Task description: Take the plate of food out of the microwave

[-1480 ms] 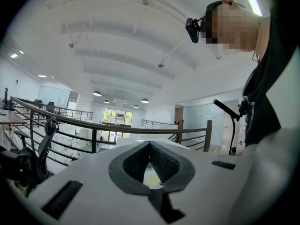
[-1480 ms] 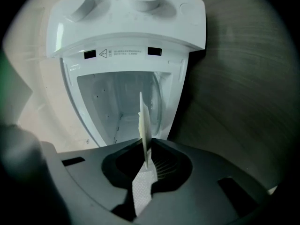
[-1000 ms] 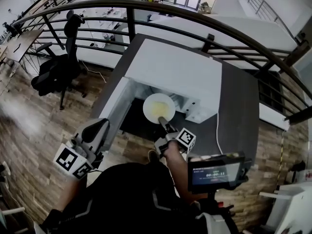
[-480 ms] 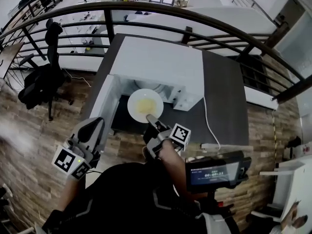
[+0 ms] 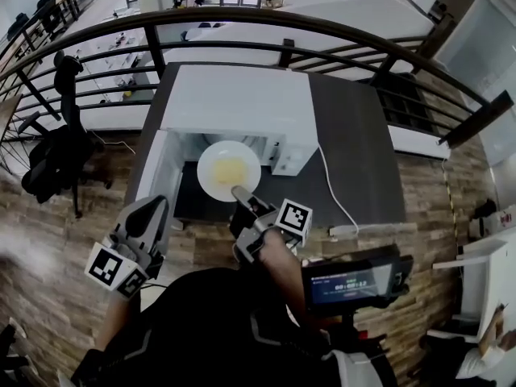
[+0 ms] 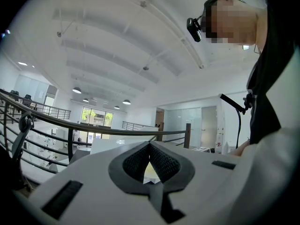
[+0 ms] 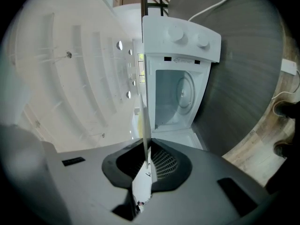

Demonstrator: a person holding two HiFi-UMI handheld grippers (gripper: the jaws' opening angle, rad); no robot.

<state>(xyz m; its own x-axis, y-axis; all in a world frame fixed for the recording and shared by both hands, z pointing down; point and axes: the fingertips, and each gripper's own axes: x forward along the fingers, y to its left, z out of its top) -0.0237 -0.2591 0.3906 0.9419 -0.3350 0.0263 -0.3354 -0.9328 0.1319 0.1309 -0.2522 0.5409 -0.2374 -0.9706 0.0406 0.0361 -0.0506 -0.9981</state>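
A white plate (image 5: 229,170) with yellow food on it hangs just in front of the open white microwave (image 5: 238,103), above the dark table. My right gripper (image 5: 238,192) is shut on its near rim. In the right gripper view the plate (image 7: 144,111) shows edge-on as a thin white line clamped between the pads, with the empty cavity (image 7: 180,95) and its turntable behind it. The microwave door (image 5: 157,176) stands swung out to the left. My left gripper (image 5: 151,210) hangs low at the left, apart from the plate; its pads (image 6: 159,161) meet with nothing between them.
The dark grey table (image 5: 355,151) carries the microwave, and a white cable (image 5: 330,185) runs across its right part. A curved dark railing (image 5: 282,18) stands behind it. A black office chair (image 5: 52,156) is at the left on the wood floor.
The right gripper has drawn the plate further out of the microwave towards me and lifted it. The left gripper has hardly moved.
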